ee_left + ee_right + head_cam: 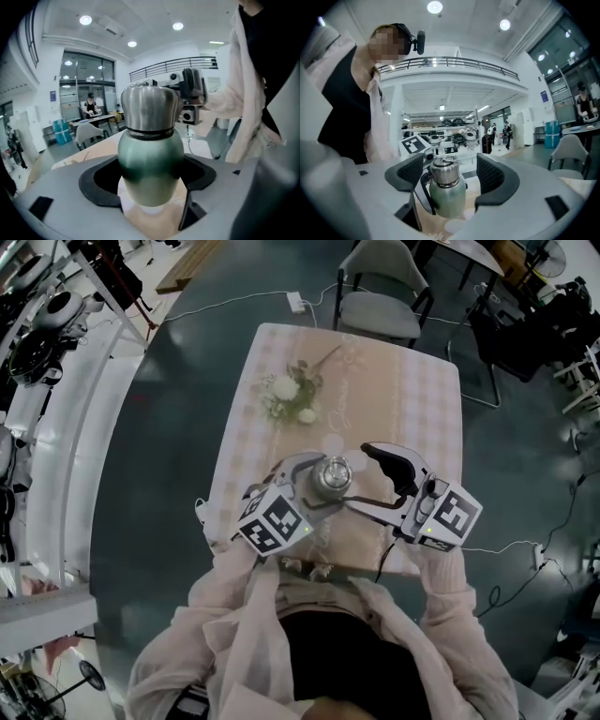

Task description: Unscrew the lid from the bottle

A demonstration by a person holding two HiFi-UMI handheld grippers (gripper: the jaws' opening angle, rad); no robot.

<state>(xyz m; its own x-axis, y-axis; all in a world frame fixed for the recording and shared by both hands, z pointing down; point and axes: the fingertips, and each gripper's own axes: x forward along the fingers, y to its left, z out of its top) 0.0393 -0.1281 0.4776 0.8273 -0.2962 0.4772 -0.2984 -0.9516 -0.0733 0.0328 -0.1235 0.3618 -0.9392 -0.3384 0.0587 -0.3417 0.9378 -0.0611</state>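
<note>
A green bottle (150, 173) with a steel lid (150, 108) stands upright near the front edge of the table (422, 399). My left gripper (150, 187) is shut on the bottle's green body, its dark pads hugging both sides. In the head view the lid (330, 476) shows from above between both grippers. My right gripper (450, 173) is open and reaches in from the right. Its pads (492, 176) stand either side of the lid (445, 171) with a gap on each side. The left gripper's marker cube (412, 144) shows behind the bottle (446, 194).
A spray of white flowers (291, 390) lies on the checked cloth beyond the bottle. A grey chair (380, 296) stands at the table's far end. Cables and a power strip (297, 303) lie on the floor. Equipment racks (47, 315) line the left.
</note>
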